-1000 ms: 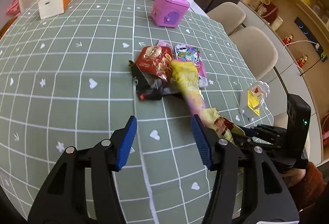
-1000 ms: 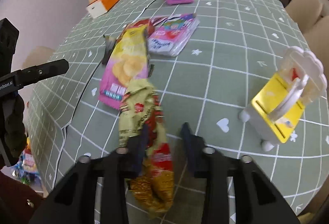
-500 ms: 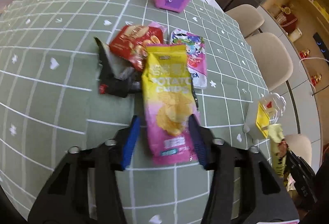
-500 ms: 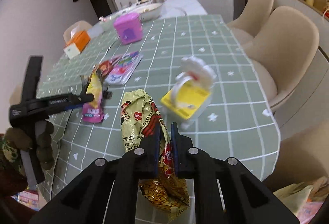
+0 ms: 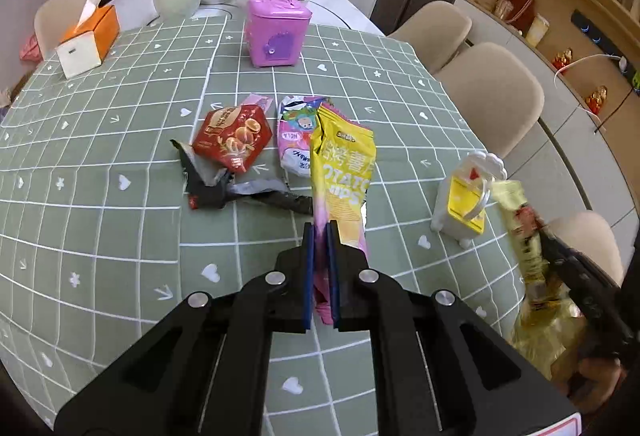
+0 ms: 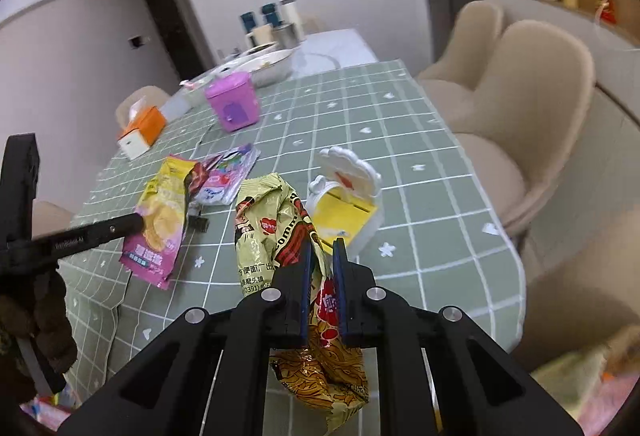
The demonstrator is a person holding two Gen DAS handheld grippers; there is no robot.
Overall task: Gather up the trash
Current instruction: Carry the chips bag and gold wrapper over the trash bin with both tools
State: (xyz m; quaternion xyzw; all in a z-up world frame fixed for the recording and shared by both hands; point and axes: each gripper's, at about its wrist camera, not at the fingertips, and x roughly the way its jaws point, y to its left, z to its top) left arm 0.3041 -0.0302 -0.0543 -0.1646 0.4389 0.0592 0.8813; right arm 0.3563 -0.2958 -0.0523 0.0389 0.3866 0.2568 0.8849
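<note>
Green checked tablecloth (image 5: 100, 204), wrappers mid-table. My left gripper (image 5: 321, 232) pinches the chip bag (image 5: 344, 172) by its bottom seam; right gripper (image 6: 322, 256) clamps the noodle packet (image 6: 280, 224). Both look light, crinkly, slippery.

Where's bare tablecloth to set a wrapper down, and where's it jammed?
Free: the green checked tablecloth left of the red snack packet, and the stretch between the orange tissue box and the pink toy bin. Crowded: the middle, where the yellow-pink chip bag, black wrapper and white-and-yellow toy bin sit close.
</note>
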